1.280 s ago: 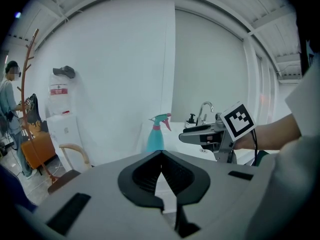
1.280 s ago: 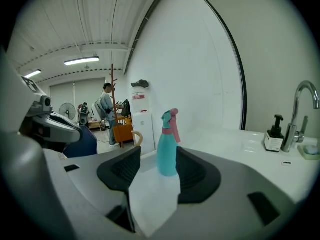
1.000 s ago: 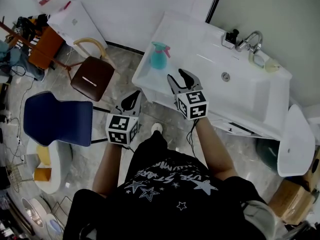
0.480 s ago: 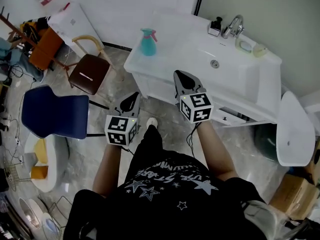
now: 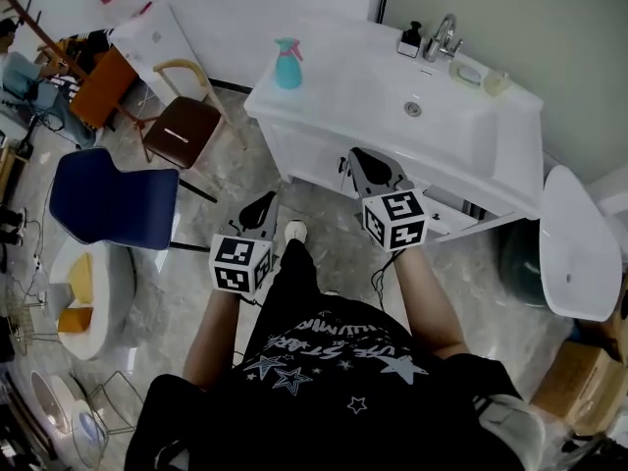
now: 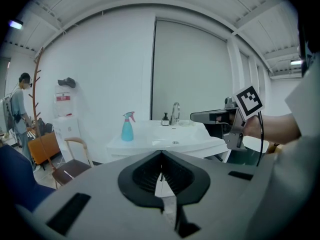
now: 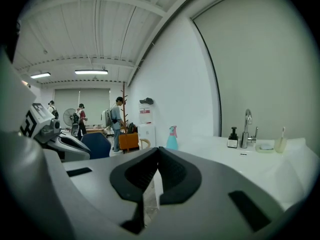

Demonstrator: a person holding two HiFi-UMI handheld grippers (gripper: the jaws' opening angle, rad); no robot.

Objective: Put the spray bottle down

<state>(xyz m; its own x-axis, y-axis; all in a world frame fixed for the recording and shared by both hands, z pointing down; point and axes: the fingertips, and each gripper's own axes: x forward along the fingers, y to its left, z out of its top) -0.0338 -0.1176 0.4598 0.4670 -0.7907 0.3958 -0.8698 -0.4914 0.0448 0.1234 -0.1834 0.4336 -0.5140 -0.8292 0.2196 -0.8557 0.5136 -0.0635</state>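
A teal spray bottle [image 5: 287,64] with a pink trigger stands upright on the left corner of the white sink counter [image 5: 343,86]. It also shows in the left gripper view, spray bottle [image 6: 128,128], and in the right gripper view, spray bottle [image 7: 172,138], far off in both. My right gripper [image 5: 365,160] hangs in front of the counter's edge, shut and empty, well clear of the bottle. My left gripper [image 5: 263,207] is lower and to the left, over the floor, shut with nothing in it. In their own views the left gripper [image 6: 161,156] and right gripper [image 7: 158,151] show jaws meeting.
A faucet [image 5: 444,35] and soap dish [image 5: 468,74] sit at the counter's back. On the marble floor to the left stand a brown chair [image 5: 182,130] and a blue chair [image 5: 113,204]. At the right is a white toilet lid [image 5: 574,243]. Several people [image 7: 117,121] stand far back.
Both grippers have pulled back from the counter toward the floor area. The right jaws went from open to shut. The bottle stays standing on the counter corner.
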